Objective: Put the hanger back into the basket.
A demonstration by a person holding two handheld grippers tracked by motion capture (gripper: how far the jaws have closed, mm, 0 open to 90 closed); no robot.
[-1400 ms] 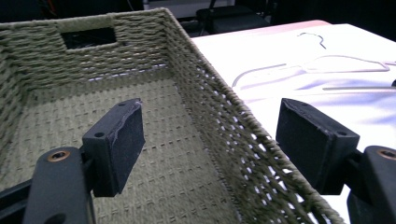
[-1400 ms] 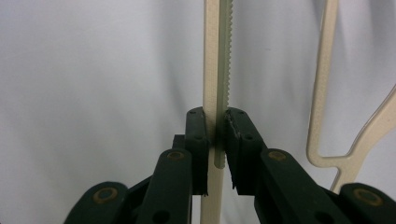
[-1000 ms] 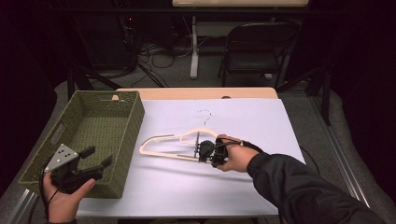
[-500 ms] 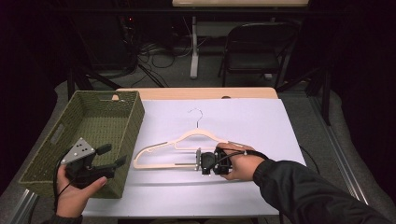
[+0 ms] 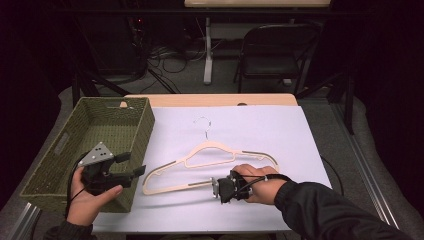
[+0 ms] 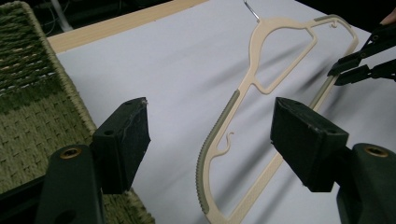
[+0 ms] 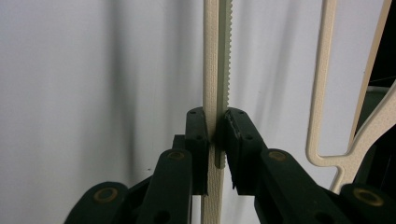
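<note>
A: Start big. What's where?

B: In the high view a white sheet (image 5: 260, 130) covers most of the table (image 5: 210, 99). A green woven basket (image 5: 55, 165) sits at the left edge of the frame. The hanger (image 5: 210, 150) lies across the centre, hook toward the top of the frame, shoulders spread left and right.

A: It was angled differently a second ago, wasn't it?

B: Yes. Back then it sat higher in the frame and more tilted, with its left tip close to the basket. Now it has come down toward the bottom edge and swung flatter, hook straight up. The right gripper (image 5: 220, 188) has dragged it there.

A: And that one has hold of it?

B: Its jaws are pressed onto the hanger's bottom bar. The right gripper view shows the two black pads pinching the cream strip (image 7: 213, 93) from both sides.

A: The other one?

B: The left gripper (image 5: 131, 165) has moved from the lower left corner up and rightward, and now sits over the basket's near right corner. Its jaws are spread wide with nothing between them; in the left gripper view they frame the hanger's ridged grey shoulder (image 6: 219, 135) farther off.

A: Meaning?

B: I'd judge the hanger is being brought within reach so the free gripper can take its left end. That grab isn't made yet.
</note>
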